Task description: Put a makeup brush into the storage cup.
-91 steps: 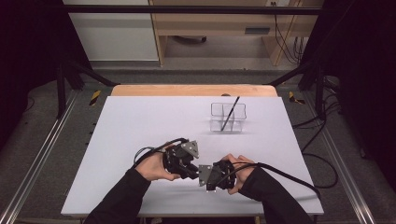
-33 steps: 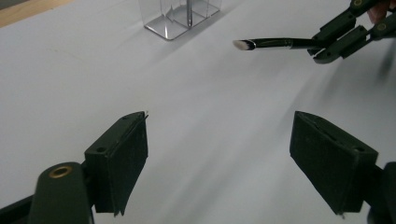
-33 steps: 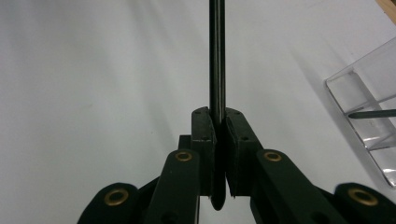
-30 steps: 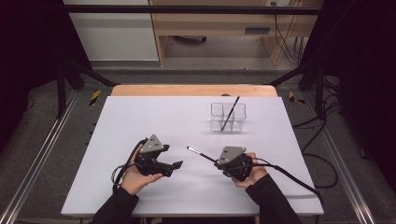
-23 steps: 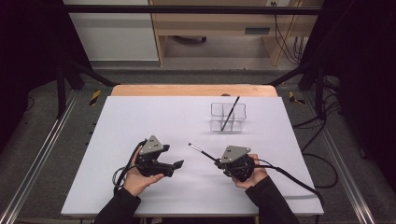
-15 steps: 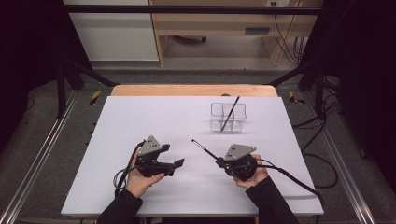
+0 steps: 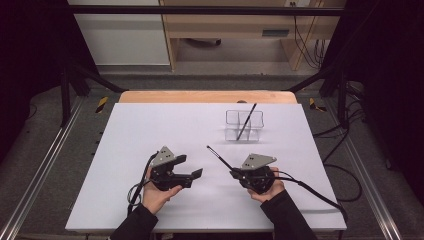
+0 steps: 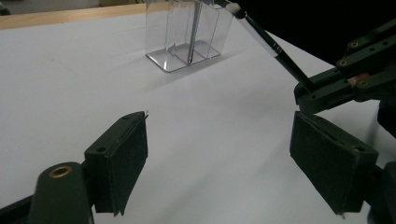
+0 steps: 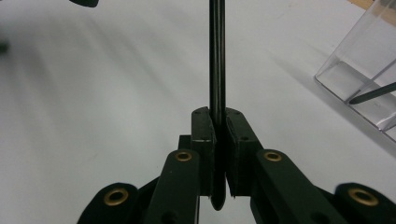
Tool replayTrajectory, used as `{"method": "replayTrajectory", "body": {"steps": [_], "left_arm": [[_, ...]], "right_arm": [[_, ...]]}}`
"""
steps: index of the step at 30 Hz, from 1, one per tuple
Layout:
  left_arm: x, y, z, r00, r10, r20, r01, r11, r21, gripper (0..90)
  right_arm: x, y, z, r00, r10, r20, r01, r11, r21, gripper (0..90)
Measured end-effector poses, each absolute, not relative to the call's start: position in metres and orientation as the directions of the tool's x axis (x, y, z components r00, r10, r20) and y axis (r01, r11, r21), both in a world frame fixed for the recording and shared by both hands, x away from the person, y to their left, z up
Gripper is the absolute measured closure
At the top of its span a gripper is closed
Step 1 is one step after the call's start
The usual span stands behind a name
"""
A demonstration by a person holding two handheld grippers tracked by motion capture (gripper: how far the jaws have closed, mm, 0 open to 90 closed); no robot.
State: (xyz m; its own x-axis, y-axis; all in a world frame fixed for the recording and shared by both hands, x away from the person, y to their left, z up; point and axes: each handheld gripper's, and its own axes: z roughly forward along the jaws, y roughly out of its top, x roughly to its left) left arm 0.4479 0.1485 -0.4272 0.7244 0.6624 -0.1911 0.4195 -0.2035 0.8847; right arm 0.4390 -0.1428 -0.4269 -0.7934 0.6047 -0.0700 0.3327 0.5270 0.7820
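A thin black brush (image 7: 220, 159) with a pale tip sticks out up and to the left from my right gripper (image 7: 234, 173), whose jaws are shut on its lower end. In the right gripper view the brush shaft (image 9: 215, 56) rises straight from between the closed pads (image 9: 203, 130). My left gripper (image 7: 190, 167) is held a little to the left, open, with nothing between its pads (image 8: 119, 163). In the left gripper view, the brush (image 8: 275, 46) and the right gripper (image 8: 345, 79) show at the right. A clear divided holder (image 7: 243, 125) stands farther back with a black pen (image 7: 247, 120) leaning in it.
The white tabletop (image 7: 150, 130) has a wooden strip (image 7: 200, 96) along its far edge. Cables trail from both grippers toward the front. Metal frame rails (image 7: 45, 160) run along both sides of the table. The clear holder (image 8: 187, 35) (image 9: 369, 84) stands beyond both grippers.
Three seconds ago the grippers met at the front centre; now they are apart and the right one has the brush. Over the last second the brush tip swung slightly up and right.
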Motion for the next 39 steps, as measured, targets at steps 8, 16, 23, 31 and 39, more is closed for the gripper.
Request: {"method": "replayTrajectory", "body": {"steps": [8, 16, 23, 31, 39], "left_arm": [[0.448, 0.145, -0.423, 0.719, 0.658, -0.224, 0.423, -0.158, 0.892, 18.6], [0.448, 0.136, -0.421, 0.728, 0.643, -0.238, 0.415, -0.137, 0.899, 18.8], [0.45, 0.126, -0.418, 0.732, 0.631, -0.259, 0.41, -0.103, 0.906, 19.8], [0.452, 0.116, -0.419, 0.736, 0.612, -0.29, 0.414, -0.068, 0.908, 21.5], [0.454, 0.11, -0.421, 0.732, 0.604, -0.314, 0.419, -0.035, 0.907, 24.6]], "right_arm": [[0.439, -0.142, -0.427, -0.781, 0.623, -0.045, 0.346, 0.491, 0.799, 84.1], [0.438, -0.141, -0.428, -0.776, 0.631, -0.028, 0.354, 0.472, 0.807, 84.0], [0.437, -0.14, -0.427, -0.776, 0.63, -0.019, 0.351, 0.458, 0.817, 84.1], [0.437, -0.14, -0.427, -0.773, 0.634, -0.013, 0.352, 0.446, 0.823, 84.1], [0.437, -0.139, -0.427, -0.773, 0.635, -0.008, 0.355, 0.443, 0.823, 84.1]]}}
